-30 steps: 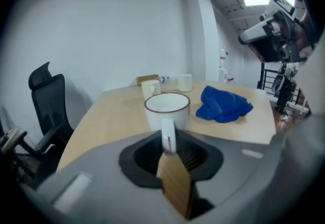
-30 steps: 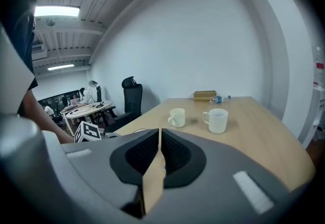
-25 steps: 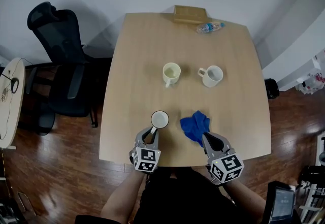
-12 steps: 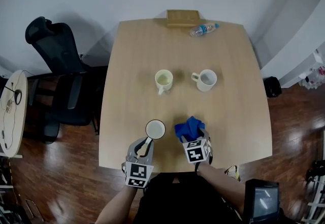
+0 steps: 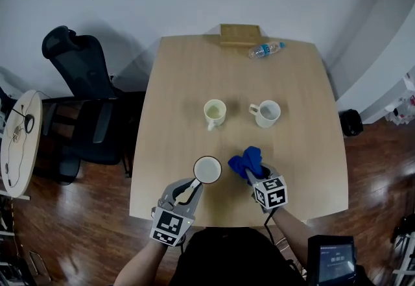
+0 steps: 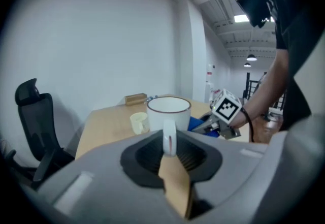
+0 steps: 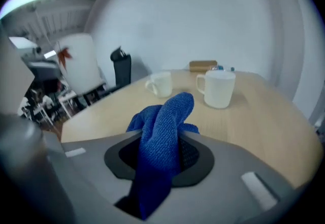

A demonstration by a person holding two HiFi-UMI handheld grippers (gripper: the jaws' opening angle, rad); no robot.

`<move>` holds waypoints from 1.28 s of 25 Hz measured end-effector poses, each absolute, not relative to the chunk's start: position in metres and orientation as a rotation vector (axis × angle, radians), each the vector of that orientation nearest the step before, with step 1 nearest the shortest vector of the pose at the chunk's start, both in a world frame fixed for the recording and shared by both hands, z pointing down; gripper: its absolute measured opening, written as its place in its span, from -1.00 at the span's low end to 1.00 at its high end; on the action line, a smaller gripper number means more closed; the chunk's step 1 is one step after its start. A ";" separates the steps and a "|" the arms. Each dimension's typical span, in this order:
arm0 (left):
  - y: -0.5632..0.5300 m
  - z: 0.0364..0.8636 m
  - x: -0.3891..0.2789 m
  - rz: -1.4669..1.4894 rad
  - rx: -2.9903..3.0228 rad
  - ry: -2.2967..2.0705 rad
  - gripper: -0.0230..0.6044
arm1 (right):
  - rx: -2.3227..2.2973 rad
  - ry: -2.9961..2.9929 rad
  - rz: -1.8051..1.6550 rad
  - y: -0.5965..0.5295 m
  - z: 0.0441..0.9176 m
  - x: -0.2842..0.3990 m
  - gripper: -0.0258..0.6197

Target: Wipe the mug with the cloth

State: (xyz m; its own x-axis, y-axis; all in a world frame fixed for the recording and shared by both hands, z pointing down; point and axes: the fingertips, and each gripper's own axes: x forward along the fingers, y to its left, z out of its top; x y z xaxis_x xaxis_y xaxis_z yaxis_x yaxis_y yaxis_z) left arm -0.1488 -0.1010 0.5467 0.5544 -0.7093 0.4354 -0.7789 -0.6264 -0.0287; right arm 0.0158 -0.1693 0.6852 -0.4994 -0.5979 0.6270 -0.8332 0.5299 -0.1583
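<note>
Fingers of the left gripper [image 6: 168, 148] are clamped shut on the handle of the mug [image 6: 169, 111], while the right gripper [image 7: 162, 159] is closing its jaws on the blue cloth [image 7: 163, 131], which is bunched between them and stands up out of them in a thick fold.

Over the last second the right gripper has let go and taken a fresh bite on the cloth, and from the head view the cloth [image 5: 246, 161] now sits closer to the mug [image 5: 207, 170] than it did, just beside its right wall but seemingly not yet touching. The left gripper [image 5: 192, 185] has kept its hold throughout. I judge that wiping has not begun; the cloth is only now secured for the first pass.

Near the table's [image 5: 305, 116] front edge, left of middle, the mug is upright with its handle towards the person. It is white with a thin dark rim, and its inside looks pale and empty. Whether it rests on the table or is lifted, I cannot tell.
</note>
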 end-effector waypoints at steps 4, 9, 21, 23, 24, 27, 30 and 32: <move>-0.121 0.515 -0.145 0.533 2.652 -1.122 -0.73 | 1.155 -2.595 0.353 -0.165 0.559 0.015 -0.56; -0.150 0.455 -0.130 0.440 2.647 -0.914 -0.73 | 1.035 -2.765 -0.279 -0.134 0.422 -0.023 -0.56; -0.179 0.338 -0.085 0.286 2.588 -0.647 -0.73 | 1.212 -1.909 -1.553 -0.127 0.344 -0.075 -0.56; -0.173 0.320 -0.085 0.258 2.622 -0.628 -0.73 | 1.274 -1.982 -1.528 -0.128 0.324 -0.063 -0.56; -0.170 0.312 -0.086 0.254 2.641 -0.622 -0.73 | 1.304 -2.057 -1.493 -0.127 0.312 -0.056 -0.56; -0.157 0.292 -0.085 0.271 2.686 -0.573 -0.73 | 1.310 -2.447 -1.259 -0.124 0.281 -0.038 -0.56; -0.142 0.281 -0.086 0.291 2.734 -0.493 -0.73 | 1.205 -2.965 -0.638 -0.133 0.271 -0.017 -0.56; -0.132 0.277 -0.088 0.309 2.761 -0.454 -0.73 | 1.071 -3.254 -0.203 -0.146 0.259 -0.008 -0.56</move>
State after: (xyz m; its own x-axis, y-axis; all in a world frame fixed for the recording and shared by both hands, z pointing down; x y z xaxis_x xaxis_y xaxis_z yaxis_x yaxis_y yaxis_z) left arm -0.0884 -0.1319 0.2771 0.9258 -0.2727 0.2616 -0.3432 -0.8966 0.2799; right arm -0.0080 -0.1458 0.2590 -0.7675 -0.5626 -0.3072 -0.5964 0.8024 0.0206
